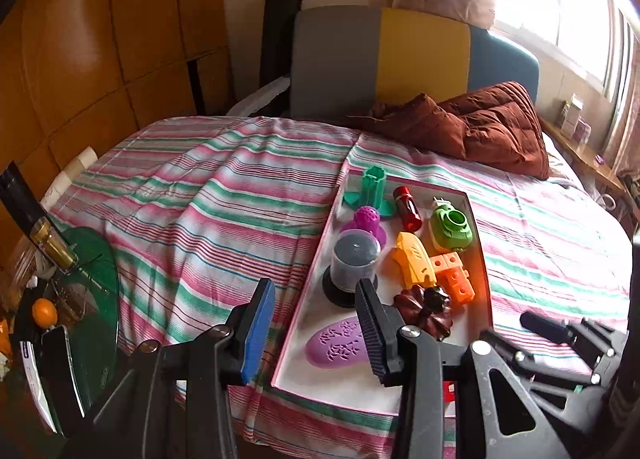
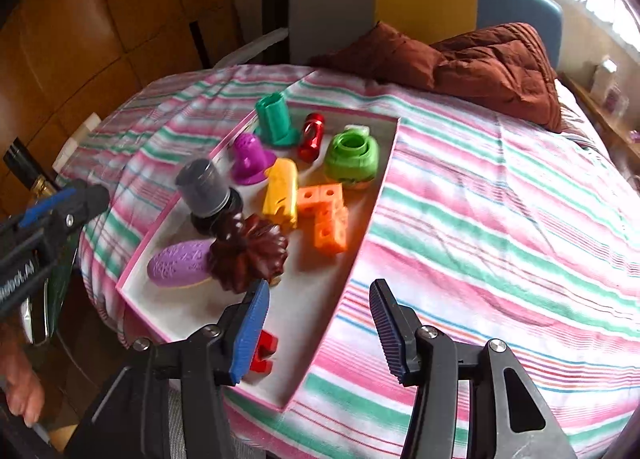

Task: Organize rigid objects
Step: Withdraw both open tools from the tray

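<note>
A white tray with a pink rim [image 1: 340, 387] [image 2: 304, 299] lies on the striped bed. It holds a teal stand [image 2: 276, 121], a red cylinder [image 2: 312, 135], a green round piece [image 2: 352, 157], a purple cone [image 2: 250, 159], a grey jar [image 1: 356, 259], a yellow piece [image 2: 280, 193], orange blocks [image 2: 326, 215], a dark brown fluted piece [image 2: 248, 255], a purple oval [image 1: 336, 343] and a small red block [image 2: 264, 351]. My left gripper [image 1: 316, 335] hovers open over the tray's near left rim. My right gripper [image 2: 320, 331] is open above the near right rim, with the red block just beside its left finger, untouched.
A brown quilt [image 1: 480, 123] lies bunched at the head of the bed before a grey, yellow and blue headboard [image 1: 420, 55]. Left of the bed stands a green glass table [image 1: 92, 279] with a bottle and an orange. A wooden wardrobe fills the left wall.
</note>
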`<state>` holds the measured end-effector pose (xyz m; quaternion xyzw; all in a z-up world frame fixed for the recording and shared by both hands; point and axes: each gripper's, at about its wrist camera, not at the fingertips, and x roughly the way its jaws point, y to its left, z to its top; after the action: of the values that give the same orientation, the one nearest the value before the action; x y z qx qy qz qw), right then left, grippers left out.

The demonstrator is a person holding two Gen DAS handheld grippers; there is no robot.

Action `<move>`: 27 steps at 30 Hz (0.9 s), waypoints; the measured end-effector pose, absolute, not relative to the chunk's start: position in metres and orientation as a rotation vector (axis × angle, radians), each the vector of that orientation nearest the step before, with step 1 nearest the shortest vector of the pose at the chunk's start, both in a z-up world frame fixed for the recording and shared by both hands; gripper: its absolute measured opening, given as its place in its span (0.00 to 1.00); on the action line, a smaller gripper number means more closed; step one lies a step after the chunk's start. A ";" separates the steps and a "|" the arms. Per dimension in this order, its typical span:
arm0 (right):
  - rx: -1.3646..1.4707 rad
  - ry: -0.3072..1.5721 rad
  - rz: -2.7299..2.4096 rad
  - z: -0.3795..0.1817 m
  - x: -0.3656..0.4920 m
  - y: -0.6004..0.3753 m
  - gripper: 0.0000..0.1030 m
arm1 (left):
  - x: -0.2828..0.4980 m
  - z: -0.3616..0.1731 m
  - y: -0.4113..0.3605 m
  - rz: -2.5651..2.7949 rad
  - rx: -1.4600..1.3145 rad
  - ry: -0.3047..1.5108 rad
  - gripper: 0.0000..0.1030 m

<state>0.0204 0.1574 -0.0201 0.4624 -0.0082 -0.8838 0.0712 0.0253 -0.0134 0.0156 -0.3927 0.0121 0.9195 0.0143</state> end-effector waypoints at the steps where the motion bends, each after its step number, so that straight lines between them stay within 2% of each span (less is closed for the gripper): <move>1: 1.381 -0.020 -2.669 -0.018 0.020 0.158 0.52 | 0.026 0.016 -0.011 2.857 -1.228 0.048 0.41; 5: 1.353 -0.030 -2.717 -0.009 0.016 0.162 0.61 | 0.026 0.014 -0.006 2.836 -1.259 0.070 0.41; 8: 1.334 -0.022 -2.752 -0.002 0.013 0.162 0.62 | 0.024 0.014 -0.005 2.824 -1.298 0.079 0.41; 10: 1.330 -0.028 -2.765 0.002 0.010 0.162 0.67 | 0.023 0.014 -0.005 2.826 -1.317 0.087 0.41; 16: 1.327 -0.036 -2.797 0.009 0.005 0.159 0.75 | 0.025 0.015 -0.009 2.852 -1.335 0.103 0.41; 27: 1.332 -0.079 -2.818 0.013 0.001 0.157 0.76 | 0.020 0.011 -0.017 2.836 -1.371 0.033 0.41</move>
<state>0.0008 0.1571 0.0126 0.4270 -0.0255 -0.9038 0.0118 0.0197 -0.0168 0.0114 -0.4351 0.0106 0.9003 -0.0044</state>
